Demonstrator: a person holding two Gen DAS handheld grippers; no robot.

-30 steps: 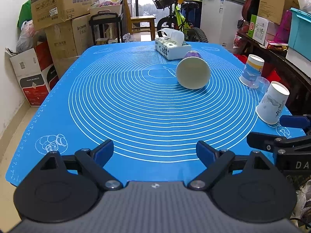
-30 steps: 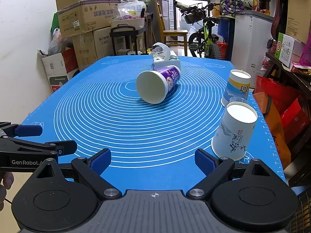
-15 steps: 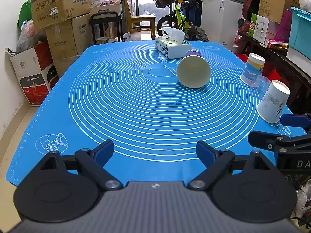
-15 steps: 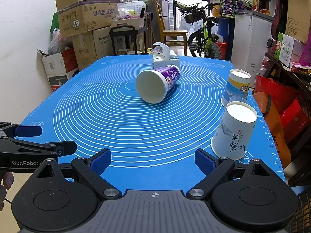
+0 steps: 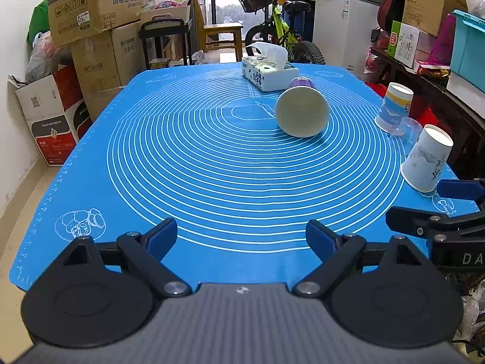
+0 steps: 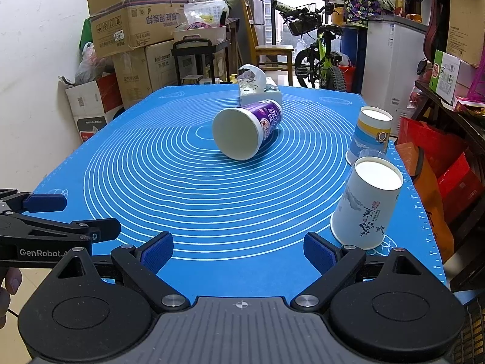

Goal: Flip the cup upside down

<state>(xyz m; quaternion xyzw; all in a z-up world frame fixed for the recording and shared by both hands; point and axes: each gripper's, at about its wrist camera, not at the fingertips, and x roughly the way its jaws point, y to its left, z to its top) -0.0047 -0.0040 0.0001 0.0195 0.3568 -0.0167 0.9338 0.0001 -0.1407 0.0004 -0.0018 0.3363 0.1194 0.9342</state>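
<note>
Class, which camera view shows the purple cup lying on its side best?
The right wrist view: the purple cup shows its printed side and open mouth. The left wrist view shows mostly its mouth, with little purple wall.

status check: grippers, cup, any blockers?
Left gripper and right gripper open, empty, at near edge. Purple cup on its side mid-mat, untouched. Tissue box just behind it.

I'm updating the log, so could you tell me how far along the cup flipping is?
Done: three cups at the mat's right edge already stand upside down, the white cup, the clear cup and the yellow-banded cup. In hand: nothing; the left tool and right tool are open and empty. Left: the purple cup lies on its side.
</note>
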